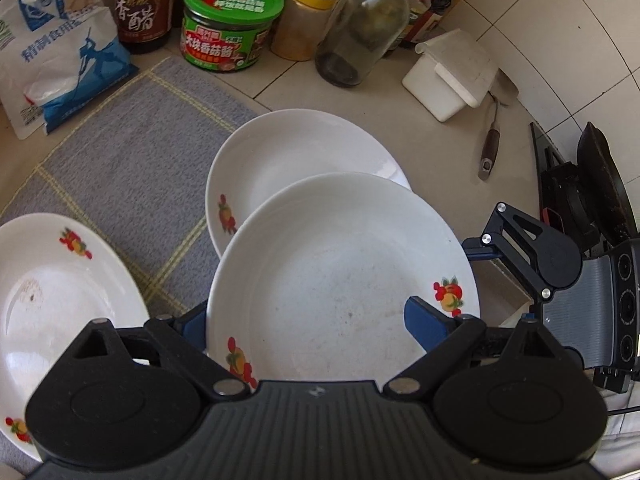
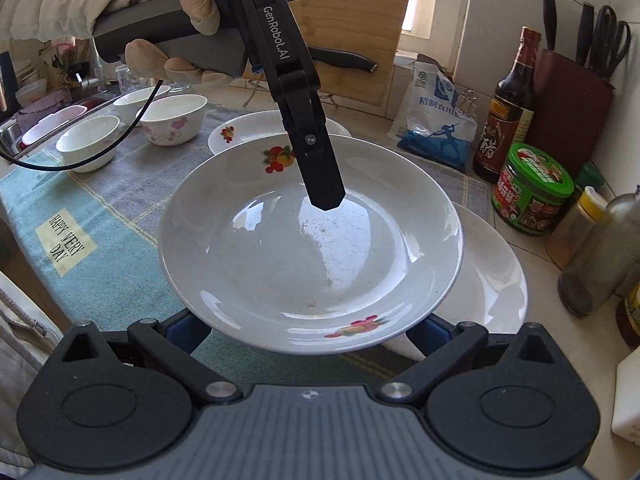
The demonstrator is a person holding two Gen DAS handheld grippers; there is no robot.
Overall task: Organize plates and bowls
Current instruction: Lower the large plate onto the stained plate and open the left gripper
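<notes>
A white plate with fruit prints point(image 1: 340, 280) point(image 2: 308, 240) hangs tilted above the grey mat point(image 1: 132, 160). My left gripper point(image 1: 310, 320) is shut on it: one blue pad lies on the rim's inner side and the other is hidden under the plate. In the right wrist view, its upper finger point(image 2: 324, 184) reaches into the plate's hollow. My right gripper point(image 2: 308, 332) is shut on the near rim, a pad against each side. A second plate point(image 1: 296, 152) point(image 2: 492, 276) lies just below. A third plate point(image 1: 52, 288) point(image 2: 248, 128) rests on the mat. Three bowls point(image 2: 172, 120) stand further back.
A green-lidded jar point(image 1: 232, 20), a glass bottle point(image 1: 360, 28), a vinegar bottle point(image 1: 140, 4) and a salt bag point(image 1: 60, 60) line the wall. A white box point(image 1: 452, 72) and a spatula point(image 1: 490, 152) lie on the tiled counter. A knife block point(image 2: 572, 100) stands in the corner.
</notes>
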